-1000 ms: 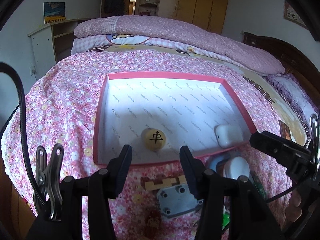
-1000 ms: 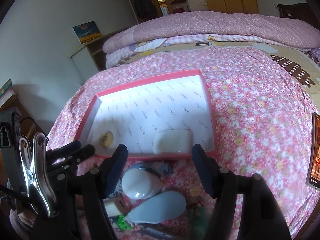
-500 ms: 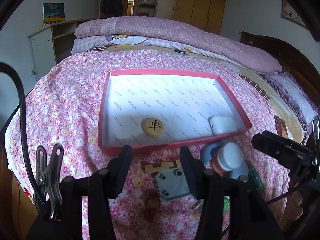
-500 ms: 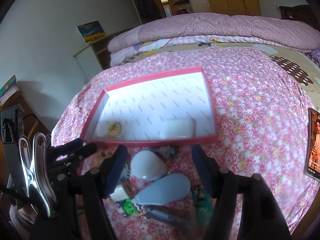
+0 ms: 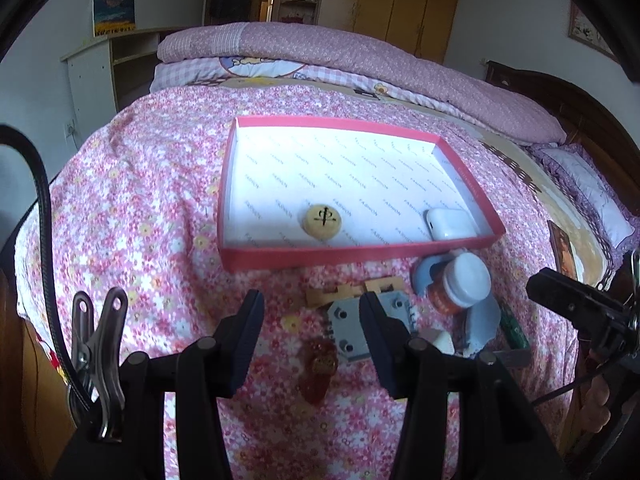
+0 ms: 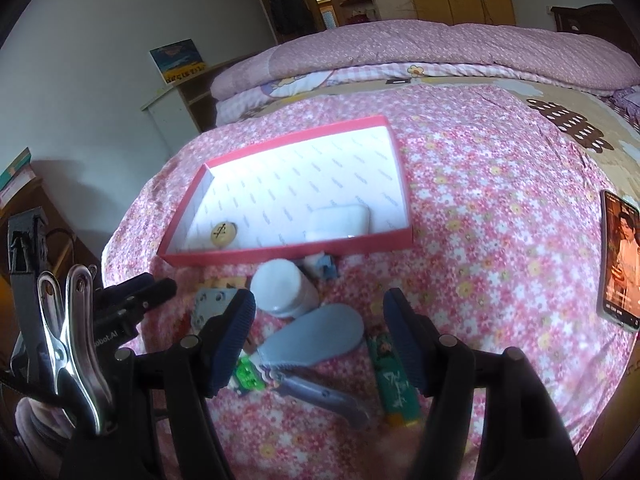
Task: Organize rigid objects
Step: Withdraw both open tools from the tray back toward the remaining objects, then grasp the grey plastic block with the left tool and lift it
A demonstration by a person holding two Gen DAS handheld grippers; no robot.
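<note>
2 items already lie inside the shallow pink-rimmed cardboard box (image 5: pixel 360 258) on the flowered bedspread: a round wooden chess piece with a black character (image 5: pixel 321 220) near the front wall, and a white rounded plastic case (image 5: pixel 450 224) in the front right corner. The rest waits in a loose heap on the bedspread just in front of the box: a white-capped bottle with an orange label (image 6: pixel 284 290), a grey oval plastic piece (image 6: pixel 320 332), a grey square block with screw holes (image 5: pixel 352 330), a notched wooden strip (image 5: pixel 348 291), a small red figurine (image 5: pixel 318 368), a grey-handled utility knife (image 6: pixel 320 394), a green flat stick (image 6: pixel 394 384) and a small bright green piece (image 6: pixel 248 376). By this count most of the sorting remains.

Both tools are empty, jaws apart. The left gripper (image 5: pixel 312 332) hangs over the red figurine and grey block; the right gripper (image 6: pixel 320 332) hangs over the grey oval piece, touching nothing.
</note>
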